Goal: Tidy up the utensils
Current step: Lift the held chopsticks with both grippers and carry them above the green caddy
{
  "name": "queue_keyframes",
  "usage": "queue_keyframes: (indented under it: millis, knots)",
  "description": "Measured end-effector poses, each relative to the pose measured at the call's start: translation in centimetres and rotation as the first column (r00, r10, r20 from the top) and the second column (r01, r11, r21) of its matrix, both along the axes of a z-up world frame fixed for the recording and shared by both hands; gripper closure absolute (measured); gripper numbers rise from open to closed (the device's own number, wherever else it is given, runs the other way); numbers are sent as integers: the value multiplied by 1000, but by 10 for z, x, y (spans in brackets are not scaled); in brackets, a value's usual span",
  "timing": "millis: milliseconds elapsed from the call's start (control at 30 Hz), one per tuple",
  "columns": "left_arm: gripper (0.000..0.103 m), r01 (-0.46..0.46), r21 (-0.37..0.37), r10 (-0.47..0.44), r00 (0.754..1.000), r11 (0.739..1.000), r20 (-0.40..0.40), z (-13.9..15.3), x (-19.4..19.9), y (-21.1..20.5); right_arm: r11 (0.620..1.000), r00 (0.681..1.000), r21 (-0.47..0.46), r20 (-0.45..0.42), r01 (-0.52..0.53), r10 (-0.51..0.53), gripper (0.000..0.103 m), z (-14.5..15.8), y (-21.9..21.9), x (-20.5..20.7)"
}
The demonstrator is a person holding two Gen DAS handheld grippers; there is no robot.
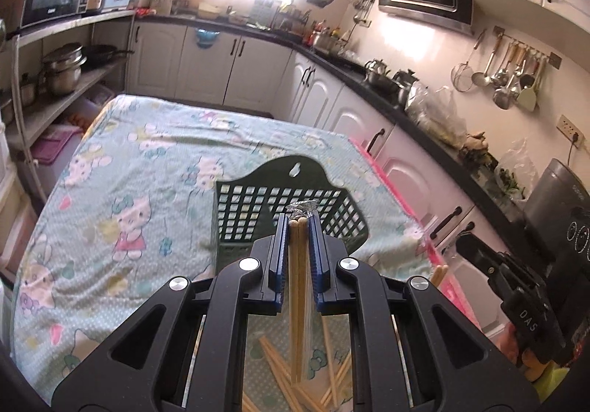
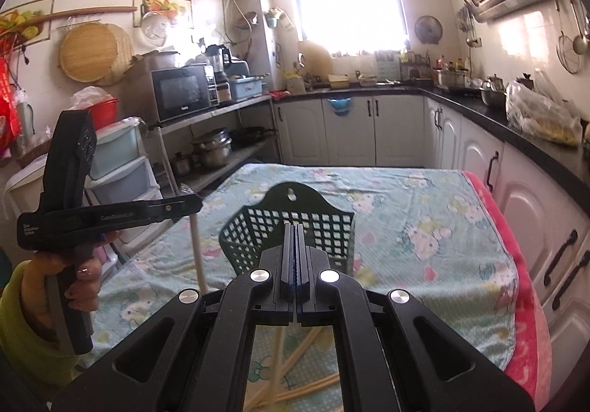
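Note:
My left gripper (image 1: pixel 298 218) is shut on a pair of wooden chopsticks (image 1: pixel 298 283) that hang down between its blue pads, held above the table just in front of a dark green lattice utensil basket (image 1: pixel 280 205). Several loose chopsticks (image 1: pixel 280 371) lie on the cloth under it. My right gripper (image 2: pixel 295 227) is shut and empty, raised in front of the same basket (image 2: pixel 295 227). The left gripper and its chopsticks (image 2: pixel 197 249) show at the left of the right wrist view. More loose chopsticks (image 2: pixel 295 356) lie under the right gripper.
The table carries a pale green cartoon-print cloth (image 1: pixel 147 168) over a pink blanket edge (image 2: pixel 523 301). White cabinets and a black counter (image 1: pixel 424 117) run along the right. A shelf with pots (image 1: pixel 62 69) and plastic drawers (image 2: pixel 121 168) stand on the left.

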State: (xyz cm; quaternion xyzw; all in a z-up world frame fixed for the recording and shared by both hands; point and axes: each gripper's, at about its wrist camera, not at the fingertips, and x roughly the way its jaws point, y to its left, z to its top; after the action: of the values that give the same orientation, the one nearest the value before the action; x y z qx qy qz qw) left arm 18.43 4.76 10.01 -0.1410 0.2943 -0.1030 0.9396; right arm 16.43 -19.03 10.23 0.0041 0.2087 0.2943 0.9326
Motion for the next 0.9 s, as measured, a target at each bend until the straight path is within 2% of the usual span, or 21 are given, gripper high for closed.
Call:
queue_keyframes:
  millis: [500,900]
  knots:
    - [96,13,11,-14,996,1000,92,43,5,-5,999,997,43,73,-24,20,102,39,6,3]
    - [96,-63,50,52,978,997,204,89,19,1,993,985,102,168,-60,42,102,88,19,14]
